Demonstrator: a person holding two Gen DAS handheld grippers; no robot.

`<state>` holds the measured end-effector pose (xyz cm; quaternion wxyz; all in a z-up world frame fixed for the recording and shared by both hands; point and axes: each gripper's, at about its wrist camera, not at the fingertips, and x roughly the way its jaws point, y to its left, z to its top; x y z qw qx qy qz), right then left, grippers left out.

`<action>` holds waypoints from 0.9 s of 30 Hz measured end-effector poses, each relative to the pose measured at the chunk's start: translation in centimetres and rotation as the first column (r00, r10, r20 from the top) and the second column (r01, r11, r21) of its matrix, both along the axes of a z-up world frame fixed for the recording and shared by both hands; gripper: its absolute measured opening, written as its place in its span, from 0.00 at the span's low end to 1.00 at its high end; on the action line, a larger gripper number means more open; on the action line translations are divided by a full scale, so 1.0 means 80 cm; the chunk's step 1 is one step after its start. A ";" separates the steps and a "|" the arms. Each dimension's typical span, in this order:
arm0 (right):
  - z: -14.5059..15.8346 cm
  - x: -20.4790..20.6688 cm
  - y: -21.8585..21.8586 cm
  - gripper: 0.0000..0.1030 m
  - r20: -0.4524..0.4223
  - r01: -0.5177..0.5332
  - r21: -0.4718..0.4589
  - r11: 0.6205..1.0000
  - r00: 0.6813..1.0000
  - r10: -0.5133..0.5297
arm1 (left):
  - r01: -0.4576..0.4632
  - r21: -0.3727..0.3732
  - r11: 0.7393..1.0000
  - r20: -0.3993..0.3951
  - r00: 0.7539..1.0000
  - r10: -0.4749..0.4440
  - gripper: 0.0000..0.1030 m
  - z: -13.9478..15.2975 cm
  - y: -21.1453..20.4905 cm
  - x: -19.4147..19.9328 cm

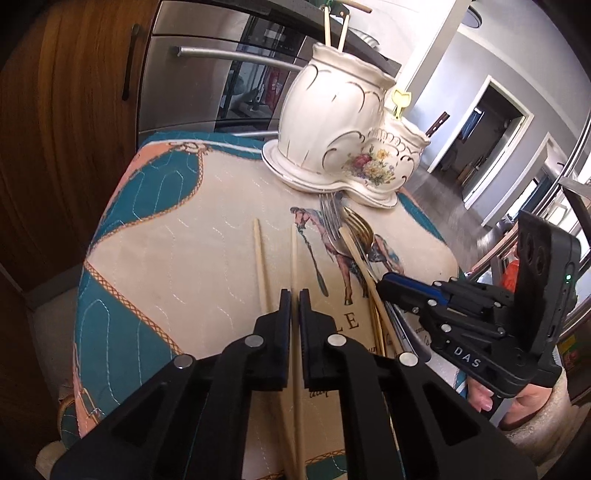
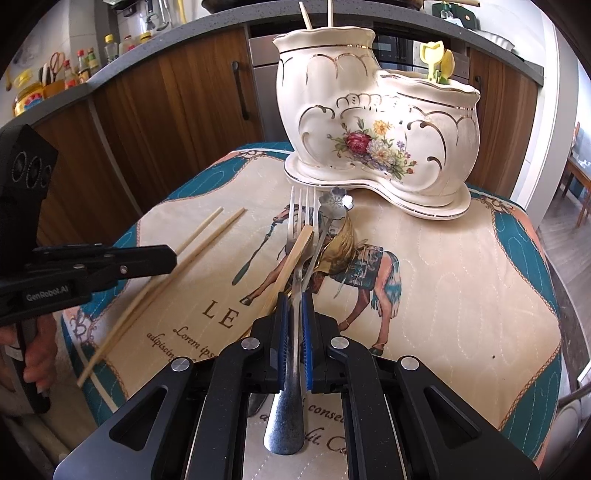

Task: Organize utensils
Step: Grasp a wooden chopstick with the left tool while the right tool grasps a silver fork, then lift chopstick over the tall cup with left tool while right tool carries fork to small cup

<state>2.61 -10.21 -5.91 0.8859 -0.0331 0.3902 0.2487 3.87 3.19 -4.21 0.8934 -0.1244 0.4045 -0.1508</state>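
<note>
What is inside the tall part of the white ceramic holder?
Two chopstick tips stick out of the holder's tall part. Its wall hides the inside.

Black gripper (image 2: 293,306), blue pads (image 2: 306,325), silver screws, bare fingers.

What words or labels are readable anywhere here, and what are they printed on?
"DAS": on the right gripper.
"GenRobot.AI": on the left gripper.
"LE": large letters on the cloth.
"Lorem ips...", "adipiscing", "conse...": script on the cloth, partly hidden.
Bottle labels on the counter: too small to read.
</note>
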 end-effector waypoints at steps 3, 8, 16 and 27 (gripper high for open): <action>-0.001 0.000 0.001 0.08 -0.001 -0.002 0.004 1.000 1.000 0.002 | -0.016 -0.013 1.000 0.032 0.999 0.016 0.04 0.011 0.007 -0.001; 0.001 -0.002 0.002 0.06 0.017 -0.004 0.004 1.000 1.000 0.004 | -0.067 -0.006 0.998 0.054 0.996 0.067 0.04 0.014 0.027 0.008; 0.019 -0.017 -0.025 0.06 0.052 0.037 0.031 0.999 0.998 -0.038 | -0.100 -0.007 0.995 -0.030 0.995 0.100 0.04 -0.015 0.047 0.029; 0.050 -0.023 -0.061 0.06 0.155 0.115 0.102 0.988 0.979 -0.130 | -0.087 -0.008 0.996 0.058 0.995 0.087 0.04 0.005 0.043 0.022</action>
